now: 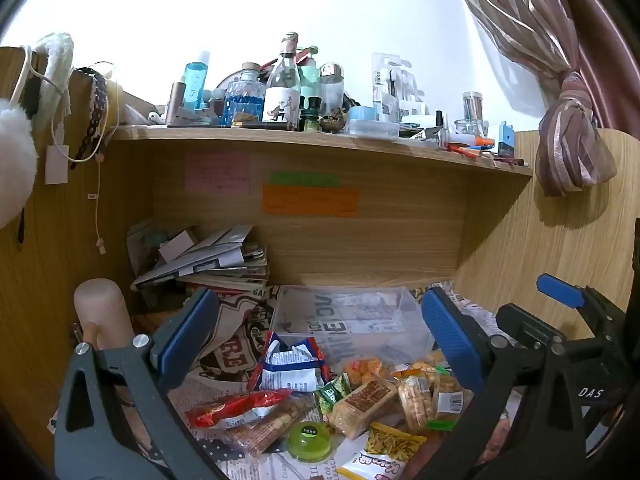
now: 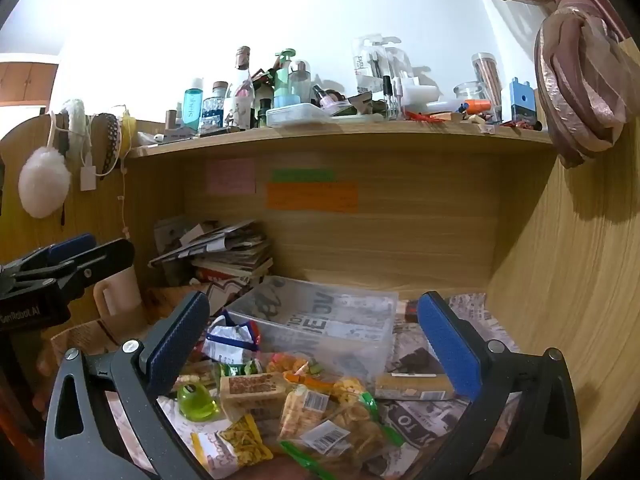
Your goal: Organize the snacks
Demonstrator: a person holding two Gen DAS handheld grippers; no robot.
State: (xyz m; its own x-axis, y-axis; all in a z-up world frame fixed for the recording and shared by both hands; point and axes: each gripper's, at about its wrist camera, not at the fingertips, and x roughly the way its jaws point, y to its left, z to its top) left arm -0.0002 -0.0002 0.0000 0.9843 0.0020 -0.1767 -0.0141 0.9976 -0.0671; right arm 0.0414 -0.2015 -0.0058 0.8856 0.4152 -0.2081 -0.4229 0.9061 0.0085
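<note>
Snacks (image 1: 360, 400) lie heaped on the newspaper-covered desk just before the empty clear tub (image 1: 348, 316), light, crinkly and slippery, best pinched at a sealed edge, while left gripper (image 1: 320, 340) and right gripper (image 2: 316, 344) hover spread wide.

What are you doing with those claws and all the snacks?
Someone is holding two claws to tidy snacks. Both the left claw and the right claw are open and holding nothing, above a pile of snack packets on the desk. The clear plastic box behind the pile has no snacks in it yet.
</note>
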